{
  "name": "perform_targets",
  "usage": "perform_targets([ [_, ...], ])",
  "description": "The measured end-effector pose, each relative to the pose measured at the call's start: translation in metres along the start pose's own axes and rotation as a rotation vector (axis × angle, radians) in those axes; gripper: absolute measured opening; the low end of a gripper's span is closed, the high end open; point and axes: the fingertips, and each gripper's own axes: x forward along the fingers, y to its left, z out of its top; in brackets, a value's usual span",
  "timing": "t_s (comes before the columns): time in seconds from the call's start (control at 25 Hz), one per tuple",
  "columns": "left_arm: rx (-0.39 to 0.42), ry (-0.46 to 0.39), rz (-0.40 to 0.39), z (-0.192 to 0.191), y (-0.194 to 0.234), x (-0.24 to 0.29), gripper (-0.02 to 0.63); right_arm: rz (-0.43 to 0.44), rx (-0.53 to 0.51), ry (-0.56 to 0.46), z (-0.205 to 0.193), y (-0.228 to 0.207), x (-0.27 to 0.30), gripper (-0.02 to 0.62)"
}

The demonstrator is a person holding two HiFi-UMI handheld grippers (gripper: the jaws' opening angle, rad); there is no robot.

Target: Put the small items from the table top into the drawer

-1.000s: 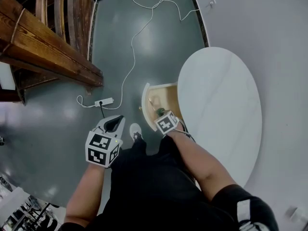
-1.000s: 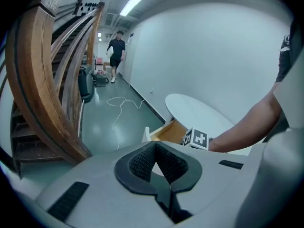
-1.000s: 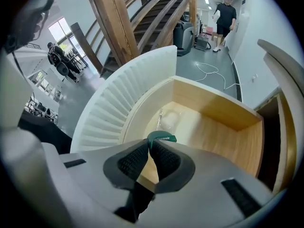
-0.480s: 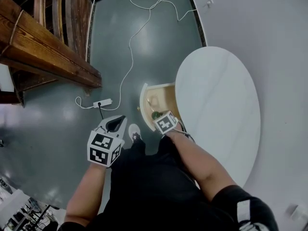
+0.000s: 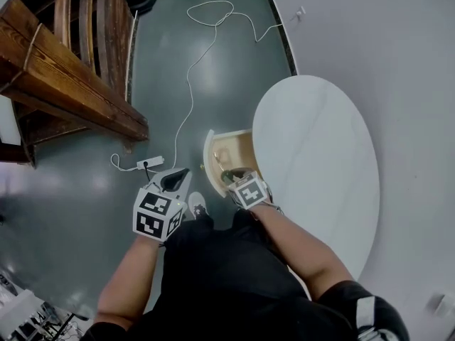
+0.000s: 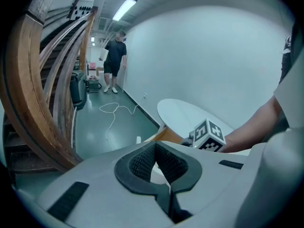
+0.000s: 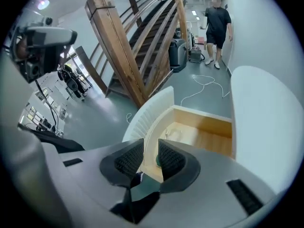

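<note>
Head view: my left gripper (image 5: 176, 181) hangs over the floor (image 5: 85, 190), its fingers pointing past the open drawer (image 5: 207, 159). My right gripper (image 5: 234, 177) points its fingers into that drawer, beside the white table (image 5: 320, 148).

Left gripper view: the fingertips touch with nothing between them, and the table lies well beyond the tips.

Right gripper view: the fingers stand a little apart, with the drawer's front edge showing in the gap. A small green item (image 7: 156, 161) sits against the inner face of the right-hand finger, over the drawer's wooden bottom. I can't tell whether it touches the pad.
</note>
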Motion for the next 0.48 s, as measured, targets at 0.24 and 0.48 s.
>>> perform_targets([
  [0.24, 0.043, -0.045, -0.019, 0.025, -0.008, -0.003, 0.014, -0.013, 0.042, -0.202, 0.048, 0.006, -0.072, 0.081],
  [0.48, 0.058, -0.100, -0.034, 0.047, -0.017, -0.007, 0.014, -0.015, 0.056, -0.418, 0.093, 0.008, -0.144, 0.014],
])
